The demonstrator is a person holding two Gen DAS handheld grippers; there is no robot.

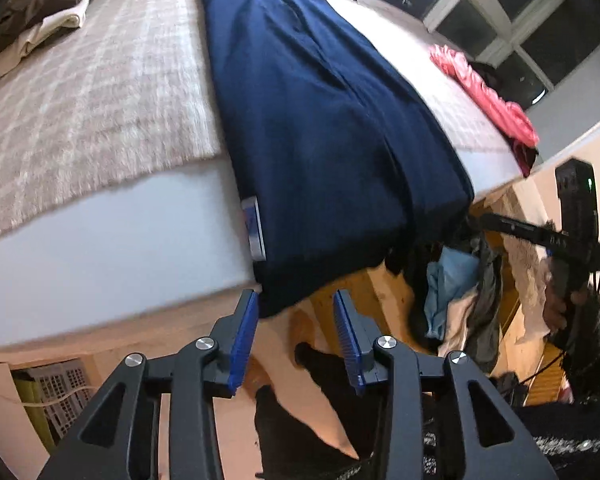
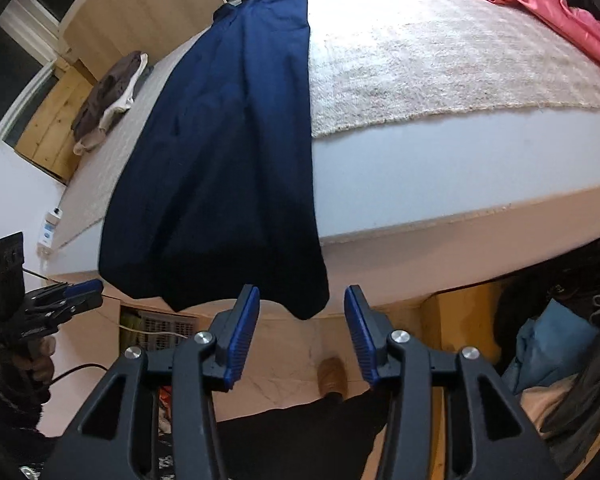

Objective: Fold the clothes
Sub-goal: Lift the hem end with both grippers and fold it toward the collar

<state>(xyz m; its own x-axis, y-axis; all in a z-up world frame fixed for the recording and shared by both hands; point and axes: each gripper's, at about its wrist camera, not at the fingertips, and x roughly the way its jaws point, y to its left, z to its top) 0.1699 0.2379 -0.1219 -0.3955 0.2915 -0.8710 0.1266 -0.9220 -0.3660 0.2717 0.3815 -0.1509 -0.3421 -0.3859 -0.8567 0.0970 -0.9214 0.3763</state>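
Observation:
A dark blue garment (image 1: 320, 120) lies lengthwise across the bed, its near end hanging over the front edge; it also shows in the right wrist view (image 2: 228, 152). My left gripper (image 1: 296, 304) is open, just below the hanging hem at its left corner, holding nothing. My right gripper (image 2: 302, 300) is open, just below the hem at its right corner, also empty. The right gripper shows in the left wrist view (image 1: 540, 236), and the left gripper shows in the right wrist view (image 2: 80, 292).
A fuzzy checked blanket (image 1: 88, 92) covers the white mattress (image 2: 440, 168). Folded brown and cream clothes (image 1: 40, 12) lie at the far left. A pink garment (image 2: 552, 8) lies at the right. A pile of clothes (image 1: 460, 292) and a crate (image 1: 60, 396) sit below the bed.

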